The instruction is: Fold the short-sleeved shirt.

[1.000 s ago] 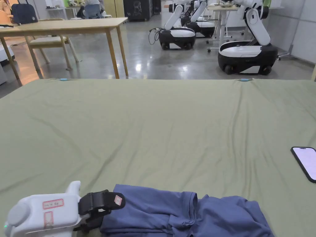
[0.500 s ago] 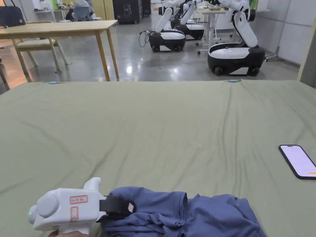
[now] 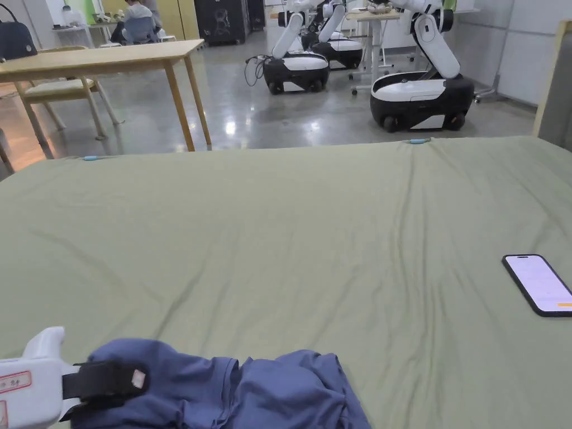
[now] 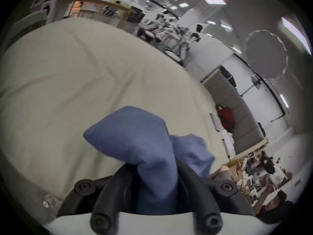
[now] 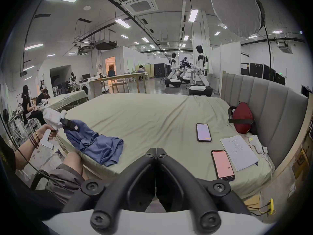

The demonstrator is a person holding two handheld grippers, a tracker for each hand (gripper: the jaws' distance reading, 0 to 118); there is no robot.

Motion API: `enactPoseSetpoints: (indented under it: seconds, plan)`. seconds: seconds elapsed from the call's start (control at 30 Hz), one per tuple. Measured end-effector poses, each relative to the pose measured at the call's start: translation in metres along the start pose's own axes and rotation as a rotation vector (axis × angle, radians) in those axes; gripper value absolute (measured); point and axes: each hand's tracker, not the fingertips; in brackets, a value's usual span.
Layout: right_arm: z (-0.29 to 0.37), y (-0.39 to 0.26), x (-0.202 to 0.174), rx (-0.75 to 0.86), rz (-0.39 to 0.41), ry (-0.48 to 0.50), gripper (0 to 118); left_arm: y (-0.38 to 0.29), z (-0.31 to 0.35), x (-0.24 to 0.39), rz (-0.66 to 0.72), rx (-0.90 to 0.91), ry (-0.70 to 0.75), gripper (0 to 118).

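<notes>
Shirt (image 3: 234,391) lies crumpled at the bed's (image 3: 290,234) near left edge, one end pinched and raised by the left claw (image 3: 109,382); right claw (image 5: 156,151), pressed together and empty, should next help spread it flat.

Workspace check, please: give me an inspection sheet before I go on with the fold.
Surface: bed under a wrinkled green sheet.
Job's things: blue shirt bunched at the near left edge, not spread flat.
Clutter: two phones, a paper sheet and a red bag on the right, all apart from the shirt.
Grippers: left gripper jaws closed on a shirt fold, lifting it; right gripper jaws together, holding nothing, over the near edge.
Cables: a dark cable runs by the person's left arm.
Surroundings: wooden table, wheeled robots, other people at the left.
</notes>
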Motion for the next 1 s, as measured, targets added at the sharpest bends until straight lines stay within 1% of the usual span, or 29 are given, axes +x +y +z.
enactPoseSetpoints:
  seconds: [0.1,0.23,0.27,0.3,0.33,0.37,0.4,0.43,0.47,0.53,0.63,0.7,0.73,0.77,0.83,0.87,0.9,0.93,1.0]
  plan:
    - [0.000,-0.003,0.002,-0.009,-0.013,-0.003,1,0.005,-0.028,0.050,0.018,-0.043,-0.115,11]
    - [0.009,-0.012,0.007,-0.002,-0.039,-0.007,1,-0.005,-0.101,0.099,-0.089,-0.155,-0.113,11]
    - [0.012,-0.014,0.009,-0.001,-0.051,-0.012,1,-0.006,-0.120,0.091,-0.082,-0.189,-0.121,13]
    - [0.016,-0.016,0.010,-0.002,-0.058,-0.020,1,-0.012,-0.141,0.094,-0.072,-0.226,-0.128,19]
    - [0.020,-0.018,0.012,-0.005,-0.062,-0.034,1,-0.018,-0.159,0.096,-0.053,-0.260,-0.138,40]
    - [0.024,-0.020,0.014,-0.008,-0.063,-0.047,1,-0.023,-0.173,0.095,-0.032,-0.287,-0.146,76]
    - [0.029,-0.022,0.016,-0.012,-0.066,-0.063,1,-0.030,-0.187,0.090,0.004,-0.311,-0.178,92]
    - [0.034,-0.024,0.019,-0.015,-0.071,-0.073,1,-0.034,-0.192,0.089,0.029,-0.298,-0.260,104]
    - [0.039,-0.028,0.026,-0.017,-0.079,-0.083,1,-0.034,-0.189,0.094,0.030,-0.249,-0.323,113]
    - [0.047,-0.034,0.036,-0.021,-0.087,-0.098,1,-0.031,-0.186,0.095,0.004,-0.265,-0.306,114]
    - [0.046,-0.037,0.038,-0.027,-0.093,-0.112,1,-0.023,-0.172,0.092,0.006,-0.283,-0.257,113]
    - [0.044,-0.037,0.038,-0.026,-0.095,-0.114,1,-0.014,-0.142,0.082,0.049,-0.208,-0.259,109]
    - [0.041,-0.036,0.037,-0.024,-0.097,-0.109,1,-0.011,-0.123,0.075,0.038,-0.143,-0.258,100]
    - [0.039,-0.035,0.036,-0.022,-0.098,-0.101,1,-0.008,-0.105,0.070,0.019,-0.089,-0.237,75]
    - [0.032,-0.032,0.035,-0.018,-0.092,-0.083,1,-0.007,-0.069,0.059,-0.038,0.010,-0.155,13]
    - [0.029,-0.033,0.037,-0.016,-0.088,-0.076,1,-0.007,-0.059,0.054,-0.048,0.026,-0.107,5]
    - [0.025,-0.031,0.036,-0.015,-0.081,-0.066,1,-0.006,-0.050,0.046,-0.035,0.028,-0.091,5]
    - [0.022,-0.029,0.035,-0.013,-0.074,-0.056,1,-0.008,-0.044,0.044,-0.043,-0.019,-0.101,5]
    - [0.015,-0.026,0.030,-0.014,-0.062,-0.031,1,-0.013,-0.040,0.049,-0.074,-0.022,-0.094,5]
